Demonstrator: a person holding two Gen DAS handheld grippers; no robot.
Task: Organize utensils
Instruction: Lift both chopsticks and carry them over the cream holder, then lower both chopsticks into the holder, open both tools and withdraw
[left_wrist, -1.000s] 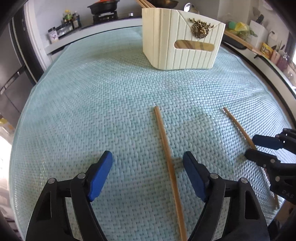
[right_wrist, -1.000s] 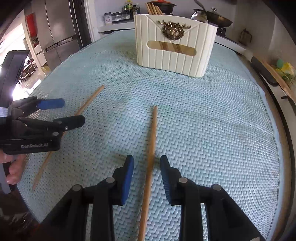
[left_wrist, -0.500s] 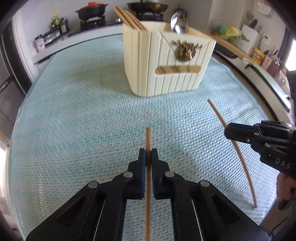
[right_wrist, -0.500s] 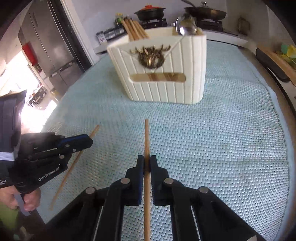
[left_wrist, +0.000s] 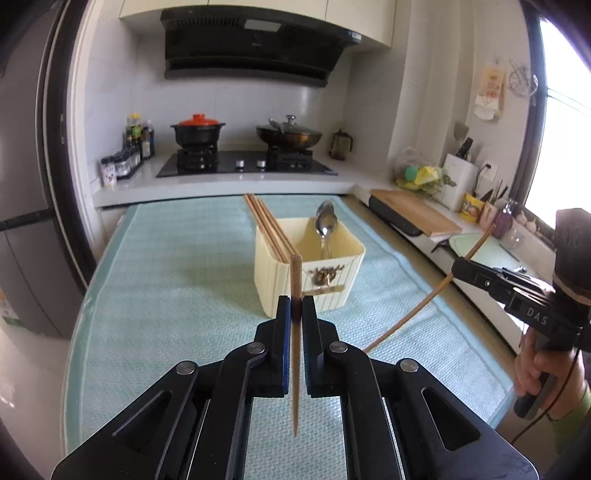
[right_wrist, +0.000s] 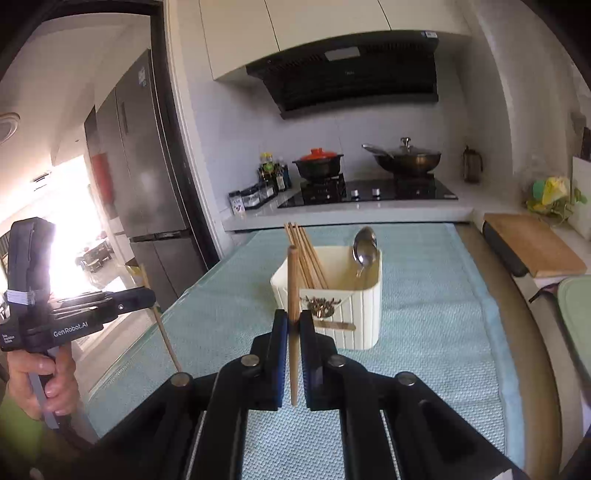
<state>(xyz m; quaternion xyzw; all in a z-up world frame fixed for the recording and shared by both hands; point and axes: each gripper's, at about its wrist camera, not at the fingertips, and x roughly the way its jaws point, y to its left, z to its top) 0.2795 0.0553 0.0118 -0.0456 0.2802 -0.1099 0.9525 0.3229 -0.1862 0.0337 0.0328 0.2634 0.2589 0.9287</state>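
A kitchen, with a surface under a pale teal woven mat running toward the stove counter.

Nearest in the left wrist view, the left gripper is clamped on a wooden chopstick, which stands nearly upright between the blue pads, its tip hanging clear above the mat. In the right wrist view the right gripper is likewise closed on a second chopstick, also held about upright and off the mat. Each gripper shows in the other's view: the right one at the left view's right edge with its chopstick slanting down toward the mat, the left one at the right view's left edge, a hand wrapped round its handle.

Beyond both grippers, mid-mat, stands a cream ribbed holder with a dark ornament on its front. It holds a bundle of chopsticks leaning left and a metal spoon, bowl up.

Farther back, on the hob, sit a black pot with a red lid and a lidded wok, bottles to their left. A wooden board lies on the right-hand counter.
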